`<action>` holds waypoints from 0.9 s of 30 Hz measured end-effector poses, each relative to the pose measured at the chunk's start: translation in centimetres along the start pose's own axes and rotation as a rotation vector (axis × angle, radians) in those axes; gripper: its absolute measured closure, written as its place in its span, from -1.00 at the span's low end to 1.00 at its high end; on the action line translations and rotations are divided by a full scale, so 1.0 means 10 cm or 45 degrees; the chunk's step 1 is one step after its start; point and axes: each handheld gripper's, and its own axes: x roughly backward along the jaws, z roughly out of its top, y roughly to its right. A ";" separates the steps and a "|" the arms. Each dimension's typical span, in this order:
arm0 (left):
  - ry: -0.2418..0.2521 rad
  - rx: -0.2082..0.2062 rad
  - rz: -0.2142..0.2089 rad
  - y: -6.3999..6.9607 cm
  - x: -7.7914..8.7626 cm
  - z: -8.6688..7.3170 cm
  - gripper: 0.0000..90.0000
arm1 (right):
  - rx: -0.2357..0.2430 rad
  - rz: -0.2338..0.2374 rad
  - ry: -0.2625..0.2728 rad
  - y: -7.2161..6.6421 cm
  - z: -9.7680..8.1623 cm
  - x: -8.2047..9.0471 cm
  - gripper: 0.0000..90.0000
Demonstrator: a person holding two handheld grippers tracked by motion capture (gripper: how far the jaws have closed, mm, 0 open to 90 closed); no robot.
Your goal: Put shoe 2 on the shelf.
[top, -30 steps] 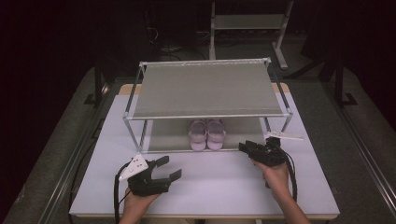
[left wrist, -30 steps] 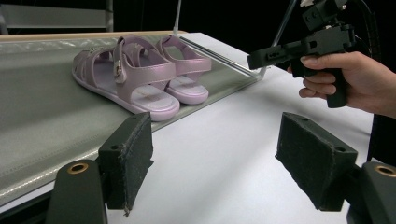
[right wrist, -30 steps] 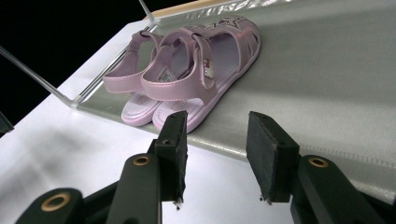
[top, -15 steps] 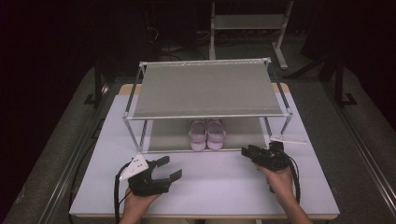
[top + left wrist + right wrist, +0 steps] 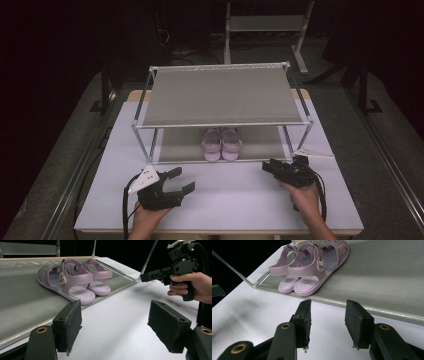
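1. two pink sandals (image 5: 221, 143) stand side by side as one pair on the lower shelf (image 5: 180, 145) of one two-tier rack (image 5: 220, 95), near the shelf's front edge, toes toward the person.
2. two grippers are over the white table (image 5: 230, 187), one in each hand, both in front of the rack and well apart from each other.
3. the left gripper (image 5: 178, 181) has its two jaws spread wide, with nothing between them; it points toward the sandals from the left.
4. the right gripper (image 5: 268, 167) has its two jaws parted to a narrower gap, also holding nothing, close to the shelf's front edge.
5. neither gripper touches a sandal; in the left gripper view the right gripper (image 5: 150, 276) hangs just beside the rack's corner post.
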 end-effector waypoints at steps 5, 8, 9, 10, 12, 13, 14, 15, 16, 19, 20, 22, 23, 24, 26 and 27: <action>-0.003 0.001 -0.003 0.00 -0.01 0.00 -0.41 | -0.006 0.001 -0.001 0.02 -0.02 0.04 0.23; -0.001 0.001 -0.003 0.00 -0.01 0.00 -0.41 | -0.005 0.004 -0.005 0.02 -0.04 0.06 0.23; -0.001 0.001 -0.002 0.00 -0.01 0.00 -0.41 | -0.004 0.006 -0.004 0.03 -0.05 0.07 0.23; -0.002 0.001 -0.002 0.00 -0.01 0.00 -0.41 | -0.008 0.007 -0.006 0.03 -0.05 0.08 0.23; -0.003 0.000 -0.003 0.00 -0.01 0.00 -0.41 | -0.004 0.007 -0.009 0.04 -0.06 0.10 0.23; -0.002 0.001 -0.004 0.00 -0.01 0.00 -0.41 | -0.001 0.008 -0.012 0.04 -0.07 0.11 0.23; -0.003 0.001 -0.004 0.01 -0.01 0.00 -0.41 | 0.004 0.009 -0.017 0.03 -0.07 0.11 0.23; -0.002 0.002 -0.004 0.01 -0.01 0.00 -0.41 | 0.010 0.007 -0.020 0.03 -0.07 0.12 0.23; -0.002 0.002 -0.005 0.01 -0.01 0.00 -0.41 | 0.013 0.009 -0.021 0.04 -0.08 0.13 0.23; -0.002 0.000 -0.005 0.01 -0.01 0.00 -0.41 | 0.017 0.007 -0.028 0.04 -0.09 0.16 0.23; -0.003 -0.001 -0.005 0.01 -0.01 0.00 -0.41 | 0.015 0.008 -0.027 0.05 -0.10 0.17 0.22; -0.004 -0.001 -0.005 0.01 -0.01 0.00 -0.41 | 0.008 0.010 -0.026 0.06 -0.11 0.19 0.23; -0.005 -0.001 -0.006 0.01 -0.02 -0.01 -0.41 | 0.011 0.008 -0.023 0.07 -0.12 0.20 0.22; -0.004 -0.001 -0.008 0.01 -0.02 -0.01 -0.41 | 0.010 0.010 -0.023 0.07 -0.13 0.20 0.22; -0.007 -0.003 -0.007 0.01 -0.02 -0.01 -0.41 | 0.001 0.012 -0.026 0.09 -0.14 0.22 0.22; -0.007 -0.003 -0.009 0.01 -0.02 -0.01 -0.41 | -0.005 0.013 -0.025 0.09 -0.14 0.23 0.22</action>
